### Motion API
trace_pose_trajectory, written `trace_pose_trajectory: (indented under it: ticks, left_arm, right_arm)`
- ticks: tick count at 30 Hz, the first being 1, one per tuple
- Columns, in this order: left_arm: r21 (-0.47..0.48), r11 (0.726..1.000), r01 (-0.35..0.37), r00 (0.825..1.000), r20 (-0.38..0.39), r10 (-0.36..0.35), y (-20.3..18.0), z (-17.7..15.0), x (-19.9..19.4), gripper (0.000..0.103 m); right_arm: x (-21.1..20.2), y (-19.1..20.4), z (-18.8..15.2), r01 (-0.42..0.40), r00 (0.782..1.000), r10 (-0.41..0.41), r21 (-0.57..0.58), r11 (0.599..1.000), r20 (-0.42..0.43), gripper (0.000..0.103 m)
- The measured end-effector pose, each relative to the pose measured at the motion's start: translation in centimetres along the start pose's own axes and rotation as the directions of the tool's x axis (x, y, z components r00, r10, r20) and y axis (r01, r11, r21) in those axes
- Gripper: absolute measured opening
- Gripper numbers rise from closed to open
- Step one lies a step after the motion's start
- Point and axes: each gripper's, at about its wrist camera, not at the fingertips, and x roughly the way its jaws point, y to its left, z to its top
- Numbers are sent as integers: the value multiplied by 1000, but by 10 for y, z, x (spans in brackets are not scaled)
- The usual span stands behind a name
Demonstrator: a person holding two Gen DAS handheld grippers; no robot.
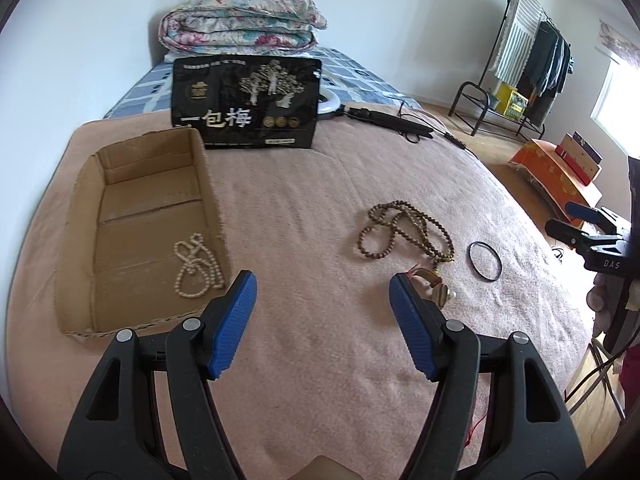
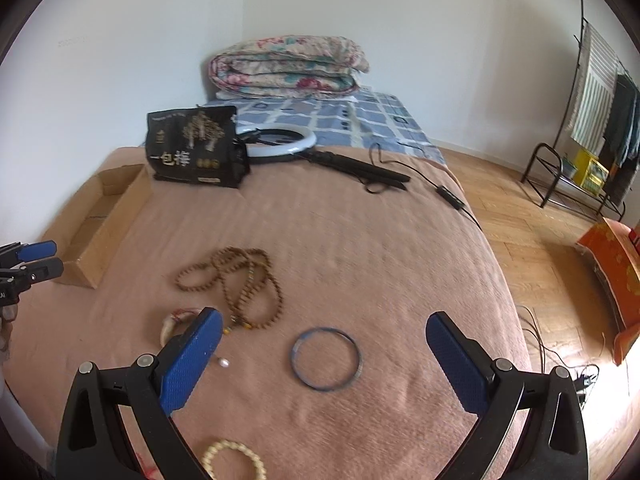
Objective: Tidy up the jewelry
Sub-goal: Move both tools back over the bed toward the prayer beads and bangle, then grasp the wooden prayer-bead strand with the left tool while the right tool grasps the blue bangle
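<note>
A shallow cardboard box (image 1: pixel 100 216) lies on the pink blanket at left; a cream bead necklace (image 1: pixel 198 266) lies inside it. A brown bead necklace (image 1: pixel 404 232) (image 2: pixel 240 284) lies mid-blanket, with a tooth-shaped pendant (image 1: pixel 434 290) (image 2: pixel 176 322) by it. A dark bangle (image 1: pixel 485 261) (image 2: pixel 326 358) lies to its right. A cream bead bracelet (image 2: pixel 234 460) lies near the bottom edge of the right wrist view. My left gripper (image 1: pixel 322 292) is open and empty above the blanket. My right gripper (image 2: pixel 324 330) is open and empty, over the bangle.
A black snack bag (image 1: pixel 246 102) stands behind the box. A ring light with its stand and cable (image 2: pixel 320 152) lies further back. A folded floral quilt (image 1: pixel 240 20) sits at the bed's head. The bed edge drops to wooden floor (image 2: pixel 540 248) at right, with a clothes rack (image 1: pixel 520 60).
</note>
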Motion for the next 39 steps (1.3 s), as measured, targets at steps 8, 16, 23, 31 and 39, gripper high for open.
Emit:
trace_pose_trajectory:
  ticks: [8, 16, 23, 31, 39]
  left_arm:
    - [7, 1000, 25, 999, -33, -25, -23, 10, 27, 71]
    - [27, 998, 57, 996, -73, -55, -46, 23, 58, 71]
    - [-9, 993, 114, 981, -155, -114, -58, 39, 102, 71]
    - [-126, 983, 133, 957, -241, -161, -48, 58, 155, 71]
    - [-209, 969, 130, 937, -295, -189, -37, 65, 196, 71]
  right_arm:
    - [8, -32, -23, 20, 999, -19, 26, 999, -40, 103]
    - [25, -50, -42, 28, 996, -24, 48, 998, -86, 103]
    - [46, -64, -51, 17, 992, -8, 69, 997, -124, 103]
    - [67, -67, -56, -13, 988, 25, 76, 997, -155, 103]
    - [83, -68, -55, -47, 983, 61, 85, 995, -175, 103]
